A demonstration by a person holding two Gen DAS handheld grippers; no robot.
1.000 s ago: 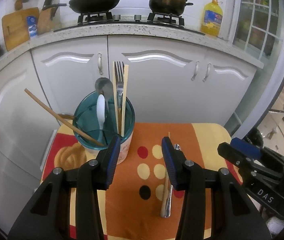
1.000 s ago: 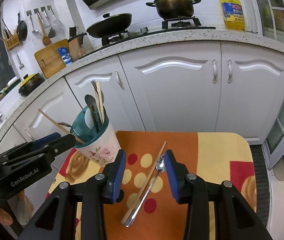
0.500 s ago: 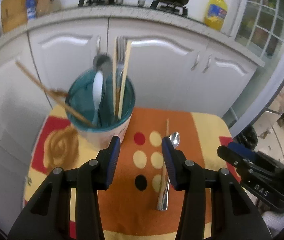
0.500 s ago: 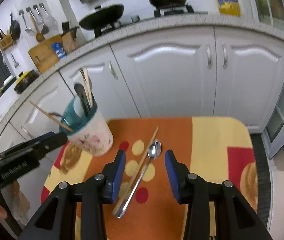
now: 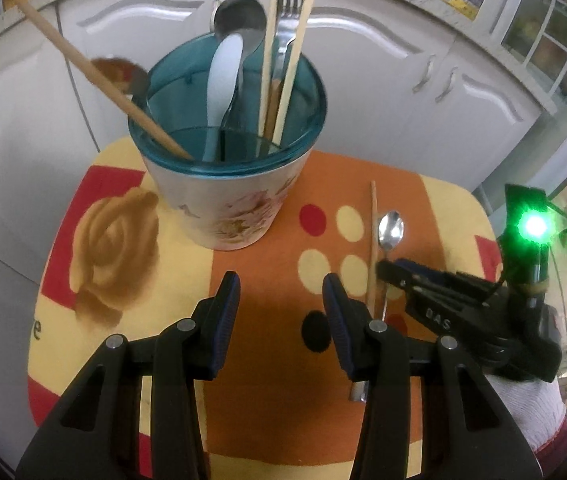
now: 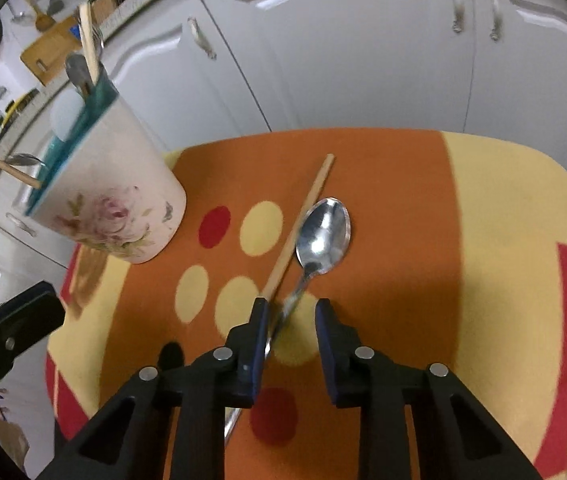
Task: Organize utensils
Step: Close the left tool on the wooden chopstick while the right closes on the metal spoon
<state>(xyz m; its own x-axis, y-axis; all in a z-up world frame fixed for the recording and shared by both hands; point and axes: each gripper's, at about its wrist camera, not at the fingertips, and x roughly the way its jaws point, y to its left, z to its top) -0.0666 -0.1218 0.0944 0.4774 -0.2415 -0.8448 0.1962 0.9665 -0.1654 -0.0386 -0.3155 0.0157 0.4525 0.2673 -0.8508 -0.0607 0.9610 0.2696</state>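
Steel glints off the spoon [image 6: 323, 236] lying on the orange-and-yellow tablecloth [image 6: 503, 208], its bowl pointing toward the white cabinets [image 6: 363, 60] and a single wooden chopstick [image 6: 303, 220] resting just beside it on the left, nearly parallel. The right gripper [image 6: 287, 312] sits low over the cloth with its 2 fingers apart, straddling the spoon's handle, and the left finger is touching or almost touching the chopstick, so a clean grab of only 1 item looks tricky; I judge it is lined up to pinch the spoon's neck. The left gripper [image 5: 279, 300] hovers over the cloth with its fingers also spread wide and nothing between them, near the floral holder [image 5: 227, 200], probably waiting to steady it. That holder, with its teal insert, already carries a fork [image 5: 289, 8], 2 chopsticks [image 5: 291, 60], a white spoon [image 5: 219, 80], a metal spoon [image 5: 239, 16] and a long wooden handle [image 5: 95, 76] leaning out to the left, so the 2 loose pieces on the cloth seem to be the last ones to go in.
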